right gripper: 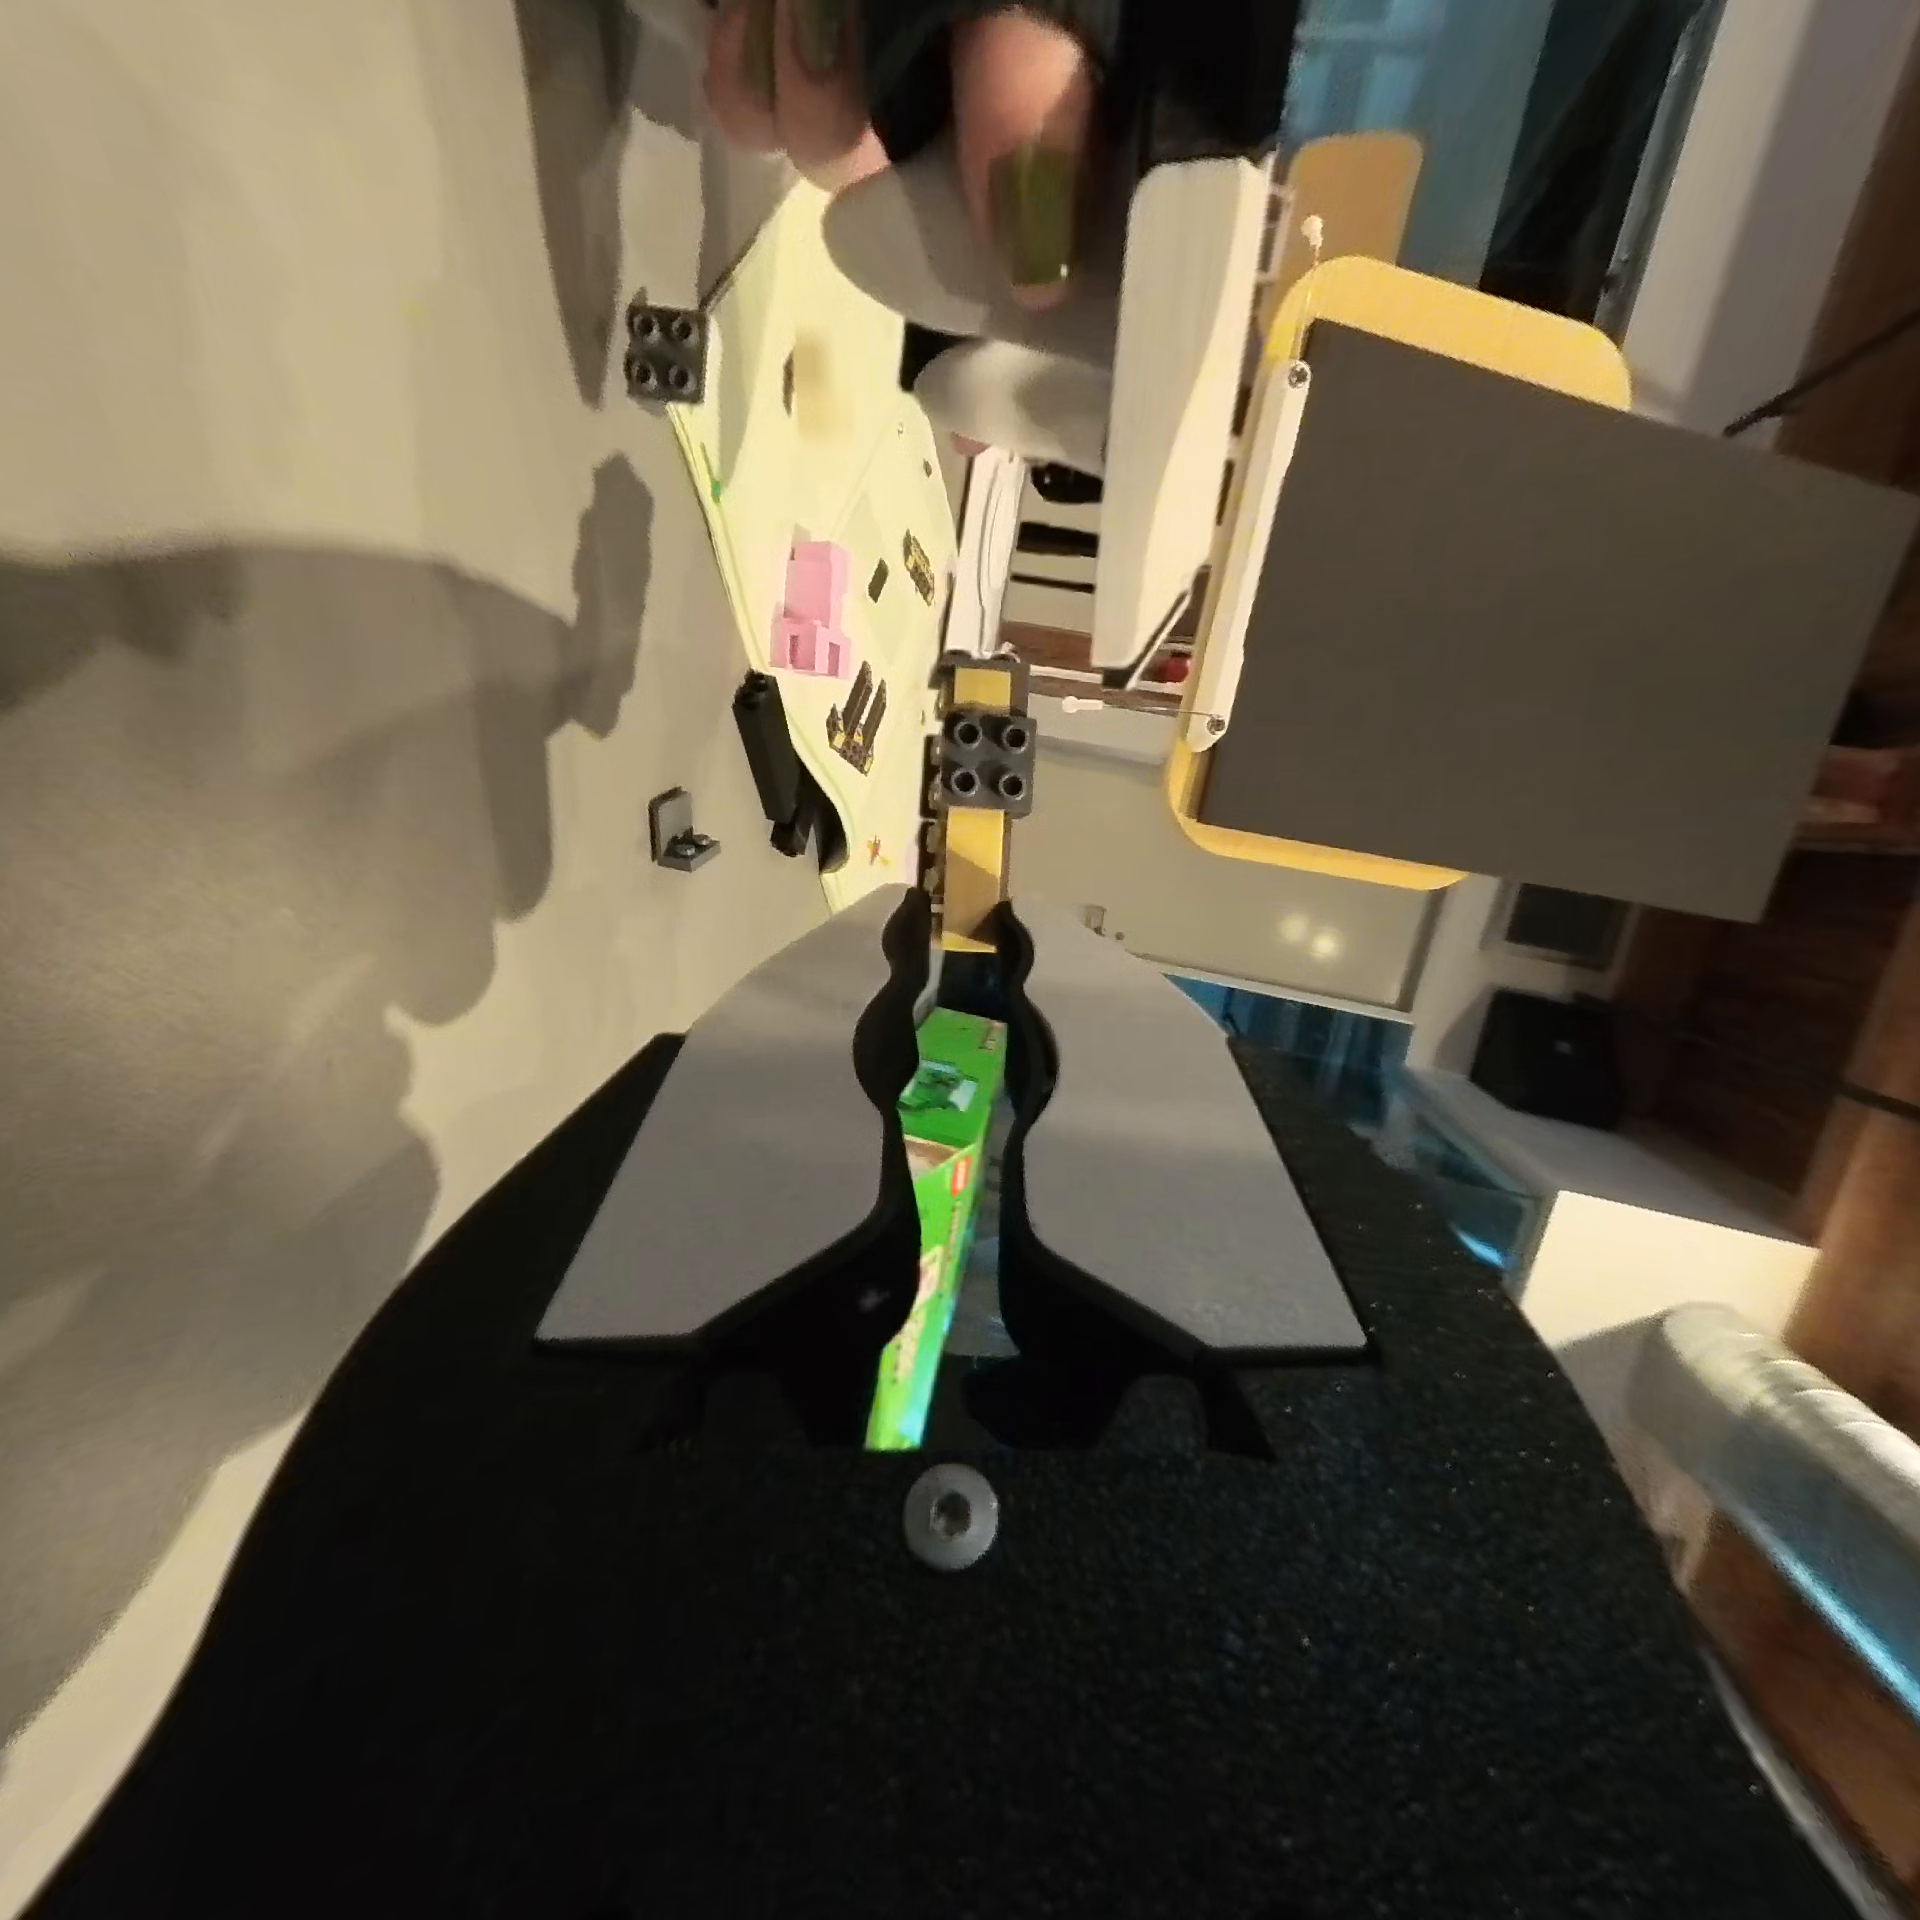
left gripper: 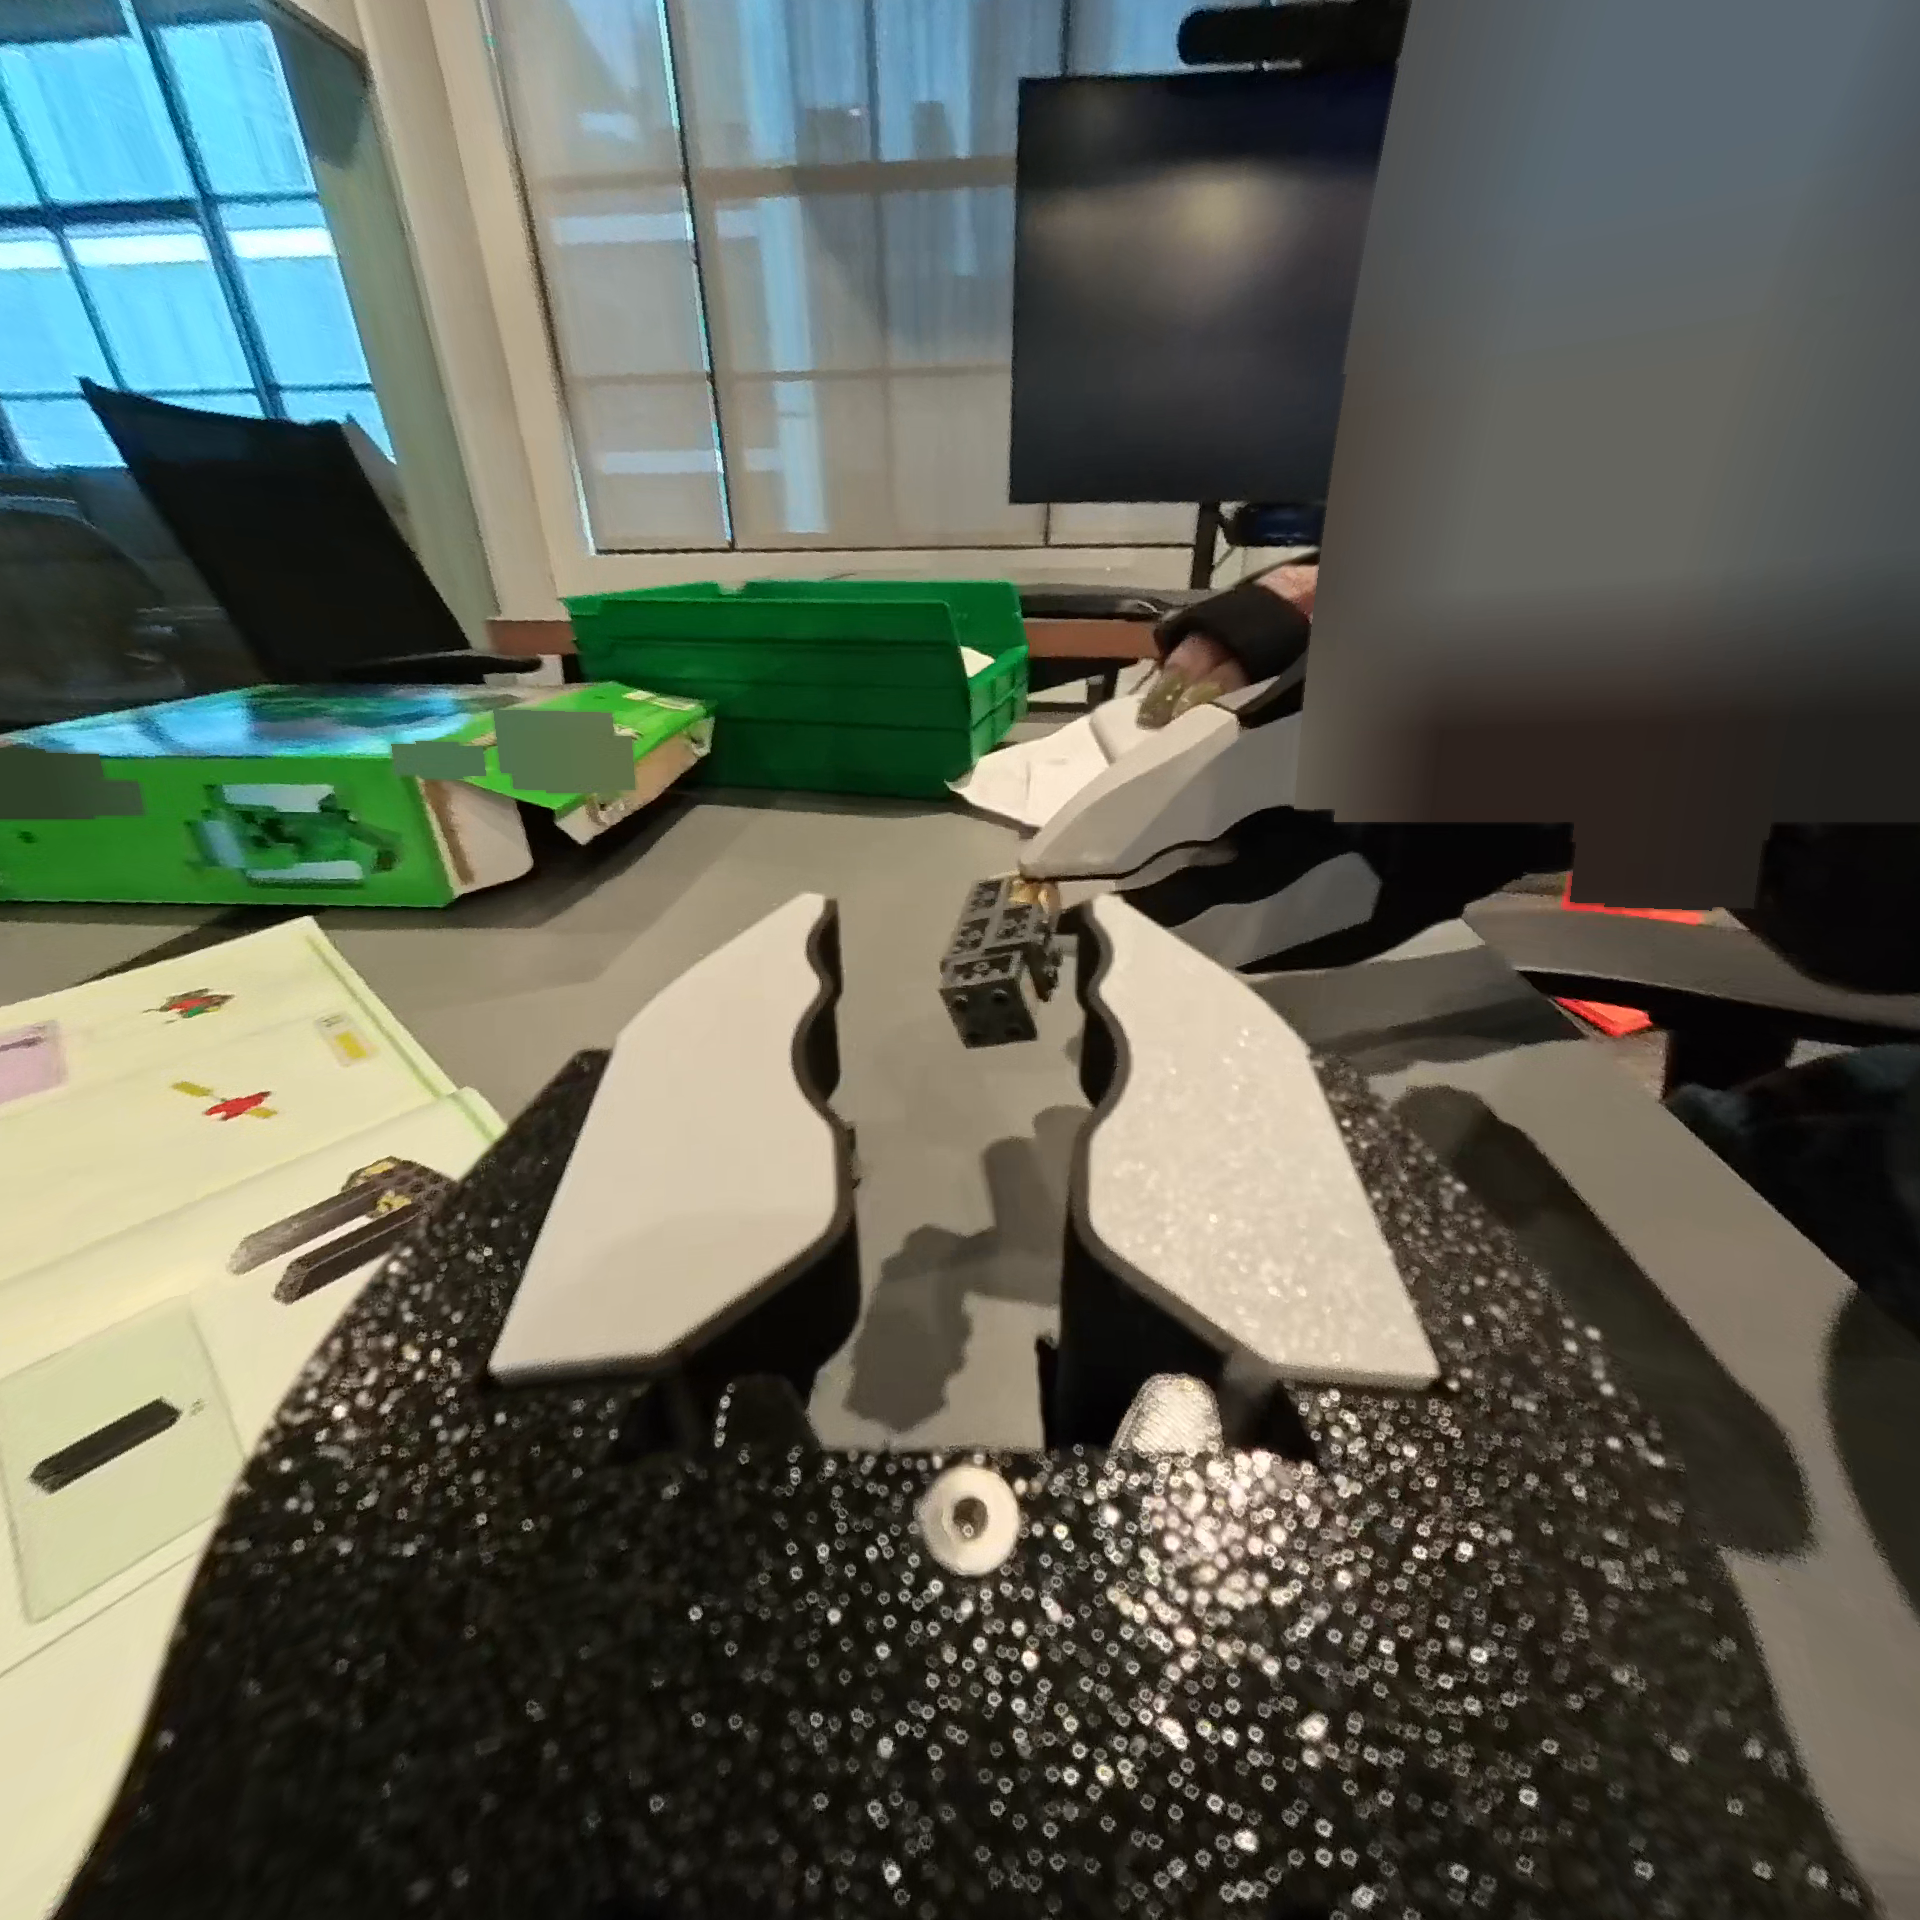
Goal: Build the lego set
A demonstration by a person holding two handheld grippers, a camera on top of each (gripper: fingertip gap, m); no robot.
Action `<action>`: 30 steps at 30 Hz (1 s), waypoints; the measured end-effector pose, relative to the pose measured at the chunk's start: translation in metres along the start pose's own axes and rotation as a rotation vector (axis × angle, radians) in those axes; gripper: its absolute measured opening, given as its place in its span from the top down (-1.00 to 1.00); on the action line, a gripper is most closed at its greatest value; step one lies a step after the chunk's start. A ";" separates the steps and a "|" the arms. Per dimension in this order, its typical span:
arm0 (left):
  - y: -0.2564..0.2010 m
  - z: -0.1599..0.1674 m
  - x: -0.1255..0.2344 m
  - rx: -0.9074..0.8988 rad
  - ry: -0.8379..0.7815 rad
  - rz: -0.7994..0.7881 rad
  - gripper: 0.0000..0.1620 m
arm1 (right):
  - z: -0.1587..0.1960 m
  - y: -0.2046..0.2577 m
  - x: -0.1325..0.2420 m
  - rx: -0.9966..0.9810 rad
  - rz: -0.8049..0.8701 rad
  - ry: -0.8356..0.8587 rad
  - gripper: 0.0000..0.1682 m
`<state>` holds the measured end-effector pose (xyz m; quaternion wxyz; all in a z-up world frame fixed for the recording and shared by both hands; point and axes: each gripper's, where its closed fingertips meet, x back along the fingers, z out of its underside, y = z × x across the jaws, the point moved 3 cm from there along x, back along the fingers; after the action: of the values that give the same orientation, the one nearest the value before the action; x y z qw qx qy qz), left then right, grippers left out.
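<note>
Two green boxes (left gripper: 312, 800) sit on the grey table (left gripper: 790, 862) near windows (left gripper: 187, 208).

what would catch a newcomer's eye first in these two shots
First, the small black-and-gold lego assembly pinched at the tip of the right hand-held gripper, held above the table. Next, the open left hand-held gripper pointing at it. Then the bright green lego box at far left.
</note>
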<state>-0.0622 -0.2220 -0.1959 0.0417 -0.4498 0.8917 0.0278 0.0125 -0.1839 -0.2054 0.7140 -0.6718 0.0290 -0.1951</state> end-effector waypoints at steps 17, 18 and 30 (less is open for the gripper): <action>-0.011 0.009 -0.006 0.065 0.094 0.127 0.77 | -0.005 -0.009 0.007 0.095 0.138 -0.028 0.86; -0.011 0.009 -0.006 0.072 0.094 0.131 0.77 | -0.005 -0.010 0.007 0.096 0.140 -0.027 0.86; -0.012 0.007 -0.004 0.127 0.078 0.177 0.79 | -0.005 -0.010 0.007 0.121 0.159 -0.028 0.87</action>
<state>-0.0500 -0.2252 -0.2026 0.0329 -0.3665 0.9289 -0.0425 0.0148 -0.1909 -0.1944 0.7669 -0.6255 0.0602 -0.1300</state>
